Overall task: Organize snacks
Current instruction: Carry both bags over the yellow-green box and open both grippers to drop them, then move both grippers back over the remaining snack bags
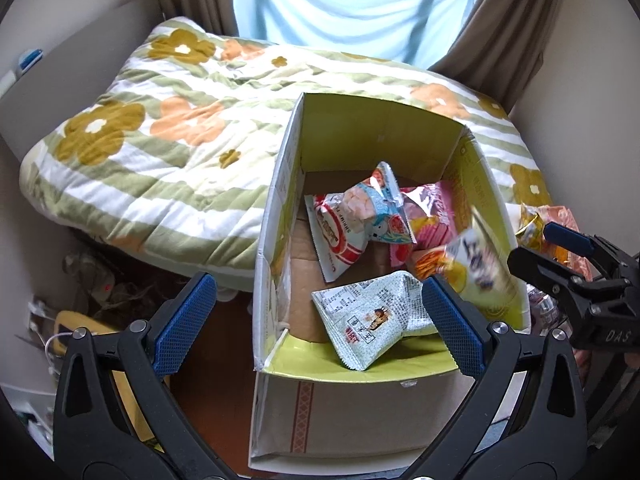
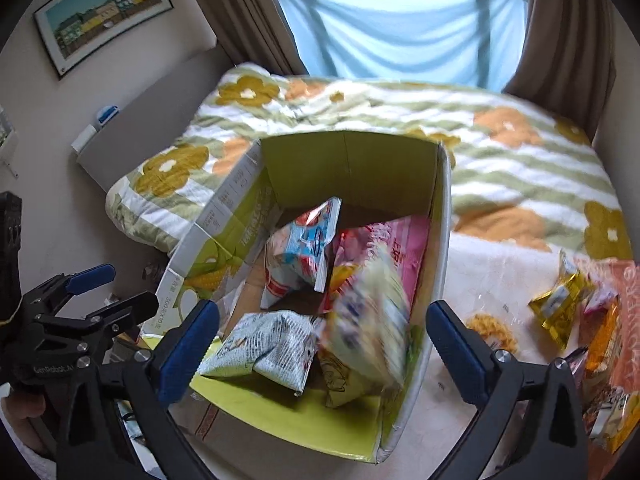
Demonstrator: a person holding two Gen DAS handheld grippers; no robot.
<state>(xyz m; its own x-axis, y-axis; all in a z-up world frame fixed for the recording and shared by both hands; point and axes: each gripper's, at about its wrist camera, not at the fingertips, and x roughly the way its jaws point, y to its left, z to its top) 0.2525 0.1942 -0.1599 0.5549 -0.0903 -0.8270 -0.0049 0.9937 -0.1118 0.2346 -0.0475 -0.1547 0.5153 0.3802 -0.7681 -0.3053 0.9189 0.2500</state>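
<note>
Behind everything, at twelve o'clock, a pale blue cloth [image 1: 352, 4] is hung across a window between brown curtains [image 2: 560, 24], and a framed picture of coloured houses [image 2: 102, 12] is seen on the wall at ten o'clock in the right wrist view. A quilt with green stripes and orange and mustard flowers [image 1: 160, 128] is spread below the window. Against its near edge an open cardboard box with a yellow-green inner lining [image 1: 352, 128] is set, filling the centre of both views.

Several snack bags are held inside the box: a red-and-white packet [image 1: 336, 236] and a light blue packet [image 2: 308, 240] at the far side, a pink foil packet [image 2: 400, 248] at one o'clock of them, and a crumpled pale green packet with black print [image 1: 368, 320] near the front wall. A pale yellow packet [image 2: 368, 320] is blurred over the box's right half, free of both grippers.

Outside the box, at three o'clock, a gold foil packet [image 2: 560, 300] and an orange bag [image 2: 616, 320] are left on a white surface [image 2: 480, 272].

The left gripper [image 1: 320, 324] is held over the box front with its blue-padded fingers [image 1: 184, 324] spread wide and nothing between them. The right gripper [image 2: 324, 352] is likewise held above the box, its fingers [image 2: 456, 348] wide apart and empty
</note>
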